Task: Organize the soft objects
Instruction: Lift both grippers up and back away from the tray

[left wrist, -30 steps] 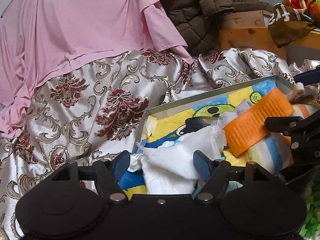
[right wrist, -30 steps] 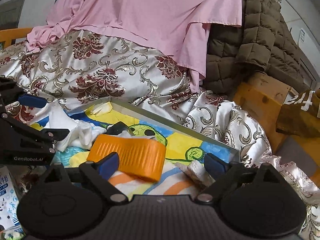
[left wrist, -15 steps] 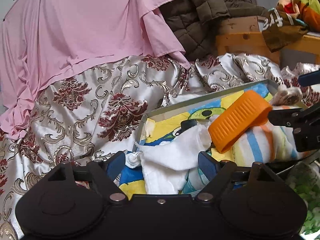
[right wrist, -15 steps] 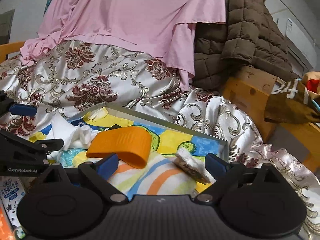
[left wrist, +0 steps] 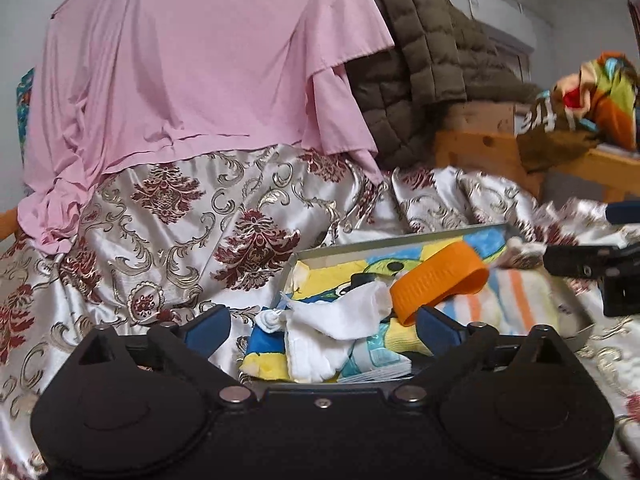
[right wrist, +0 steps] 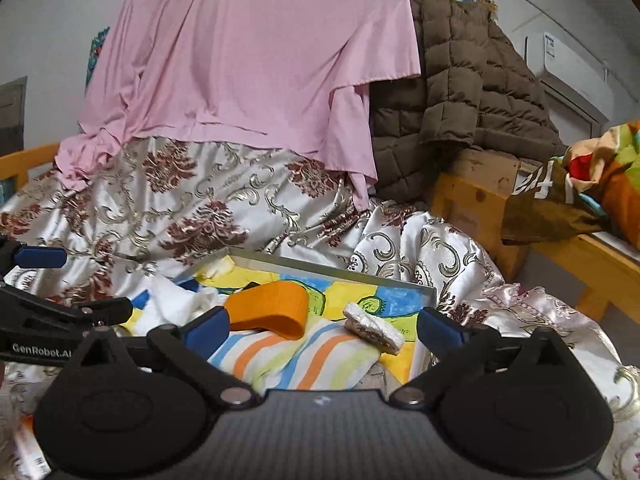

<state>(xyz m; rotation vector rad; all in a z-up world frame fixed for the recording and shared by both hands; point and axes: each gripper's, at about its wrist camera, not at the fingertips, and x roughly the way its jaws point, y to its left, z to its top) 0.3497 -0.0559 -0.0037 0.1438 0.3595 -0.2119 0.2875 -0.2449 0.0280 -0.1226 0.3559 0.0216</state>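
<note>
Since both tools hang above the near edge of the shallow metal tray [right wrist: 332,267] with nothing between their fingers, the step in hand reads as choosing the next soft piece to settle rather than carrying one. The left gripper [left wrist: 323,330] has just been spreading its jaws and stands wide apart, empty, over the crumpled white cloth [left wrist: 340,316] that spills over the tray's near corner; the right gripper [right wrist: 322,330] has likewise just been widening and is unclenched, with the striped towel [right wrist: 304,356] lying below it. Inside the tray, on a cartoon-printed cloth [right wrist: 384,300], sit an orange ribbed band [right wrist: 270,308] resting on the towel and a small rolled bundle [right wrist: 374,330] at the tray's right side, apart from the band. To do this well, I would take one item at a time and pinch cloth at a thick fold, not a single loose layer, since thin fabric will likely slip from the blue pads. The white cloth probably wants tucking in first, as it overhangs the rim onto the satin brocade bedspread [left wrist: 172,232]. Approach low and from the open side, keeping the two tools apart so they do not knock. The pink sheet [right wrist: 260,48] and brown quilted jacket [right wrist: 452,92] behind lie well clear.
</note>
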